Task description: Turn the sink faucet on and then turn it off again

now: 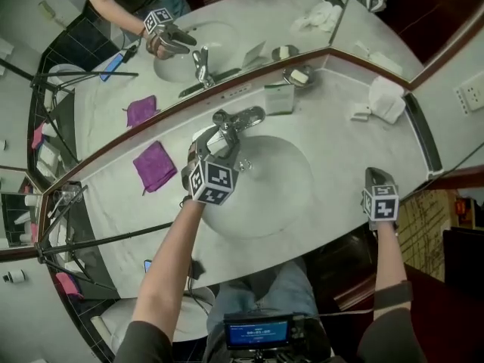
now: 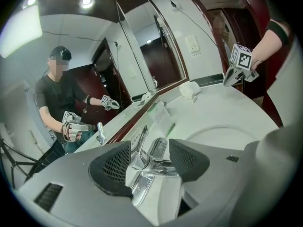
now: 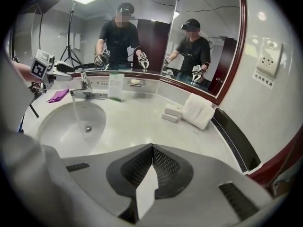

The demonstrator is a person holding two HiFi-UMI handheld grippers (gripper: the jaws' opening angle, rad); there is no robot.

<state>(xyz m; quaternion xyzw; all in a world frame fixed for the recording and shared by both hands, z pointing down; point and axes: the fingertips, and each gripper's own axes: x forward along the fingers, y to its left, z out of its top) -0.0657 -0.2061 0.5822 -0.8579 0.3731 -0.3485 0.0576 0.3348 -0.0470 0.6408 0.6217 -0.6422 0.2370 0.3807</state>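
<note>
The faucet (image 2: 144,167), rigid polished chrome and likely slick when wet, stands between the parted jaws of the left gripper (image 2: 149,163), neither jaw pressing it; its flat lever (image 2: 158,148) is the place to pinch, near the tip; a thin stream seems to fall into the sink basin (image 3: 61,126) below those jaws, otherwise empty; the right gripper (image 3: 152,167), jaws closed on nothing, hangs over the desk (image 3: 142,122) well aside

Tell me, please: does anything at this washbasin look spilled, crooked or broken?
Nothing looks spilled or broken. The only notable thing is a thin stream of water running from the chrome faucet into the white oval sink basin.
</note>
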